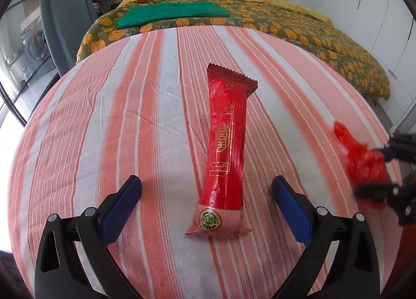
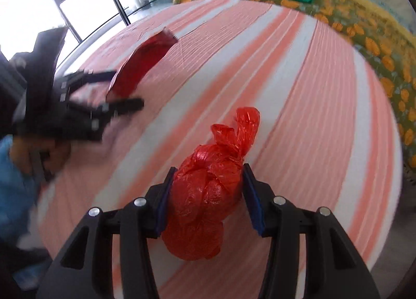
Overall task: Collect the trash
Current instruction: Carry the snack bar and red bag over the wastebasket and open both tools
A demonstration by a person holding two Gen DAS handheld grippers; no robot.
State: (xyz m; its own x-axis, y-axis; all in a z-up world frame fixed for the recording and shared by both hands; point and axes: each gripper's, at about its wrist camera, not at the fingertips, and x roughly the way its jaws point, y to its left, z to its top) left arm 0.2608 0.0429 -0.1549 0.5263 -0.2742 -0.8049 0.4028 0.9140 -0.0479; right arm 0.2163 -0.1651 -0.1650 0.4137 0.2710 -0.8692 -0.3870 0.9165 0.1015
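Clamping crinkly knotted red plastic bag (image 2: 205, 195): right gripper (image 2: 208, 195); glossy wrapper (image 1: 226, 148) flat.

Glossy red foil wrapper (image 1: 225, 153), crinkly shiny plastic bag (image 2: 208, 195), matt woven striped cloth (image 1: 104, 117)

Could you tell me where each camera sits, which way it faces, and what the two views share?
Left wrist: on the left gripper, angled down at the wrapper between its open fingers.
Right wrist: on the right gripper, angled down at the clamped bag; a hand shows.
Shared: wrapper, bag, striped cloth, both grippers.
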